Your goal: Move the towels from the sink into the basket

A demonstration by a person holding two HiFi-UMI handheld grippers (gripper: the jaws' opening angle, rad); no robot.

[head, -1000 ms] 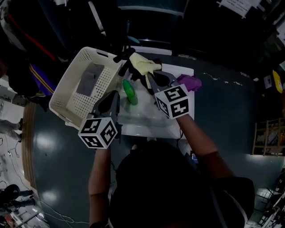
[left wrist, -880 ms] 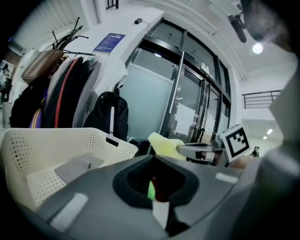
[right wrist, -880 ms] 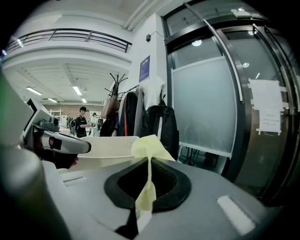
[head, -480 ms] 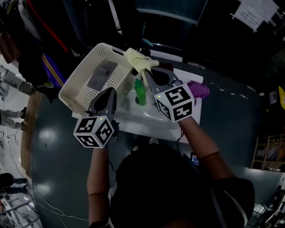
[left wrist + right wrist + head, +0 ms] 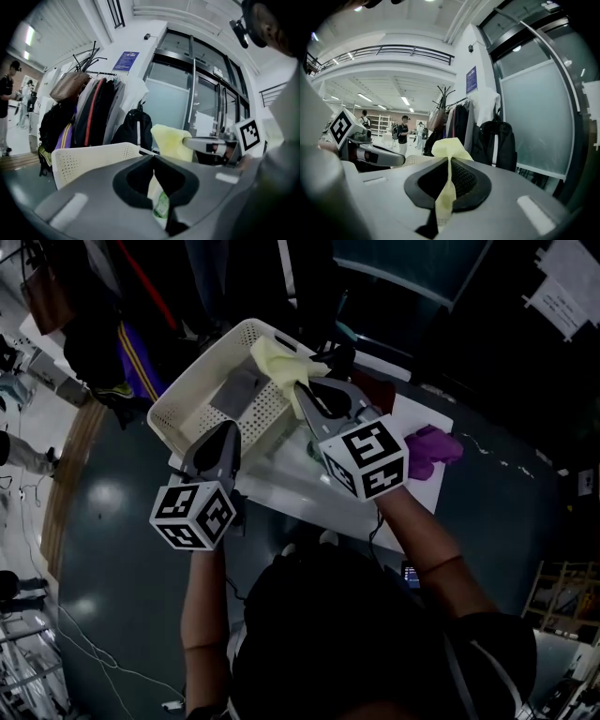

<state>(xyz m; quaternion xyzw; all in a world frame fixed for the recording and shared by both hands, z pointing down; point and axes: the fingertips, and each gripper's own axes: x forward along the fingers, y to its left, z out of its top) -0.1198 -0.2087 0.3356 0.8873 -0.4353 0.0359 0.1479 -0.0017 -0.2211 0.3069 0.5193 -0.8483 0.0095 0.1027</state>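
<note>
My right gripper (image 5: 305,395) is shut on a pale yellow towel (image 5: 277,364), which hangs over the near right rim of the white perforated basket (image 5: 192,395). In the right gripper view the towel (image 5: 448,149) runs pinched through the closed jaws of this gripper (image 5: 449,163). A grey towel (image 5: 240,390) lies inside the basket. My left gripper (image 5: 223,435) hovers at the basket's near wall, fingertips together (image 5: 153,161). A pale green thing (image 5: 160,204) shows in the slit behind them; whether it is held I cannot tell. The white sink top (image 5: 281,491) is mostly hidden beneath both grippers.
A purple towel (image 5: 433,448) lies at the right end of the white top. Behind the basket (image 5: 89,159) stands a coat rack with jackets and bags (image 5: 89,112), next to glass doors (image 5: 197,103). People stand far off (image 5: 403,133). Dark floor surrounds the table.
Both grippers have risen and moved up-left toward the basket. The yellow towel has travelled from above the sink to over the basket's rim. The green thing in the sink is now hidden.
</note>
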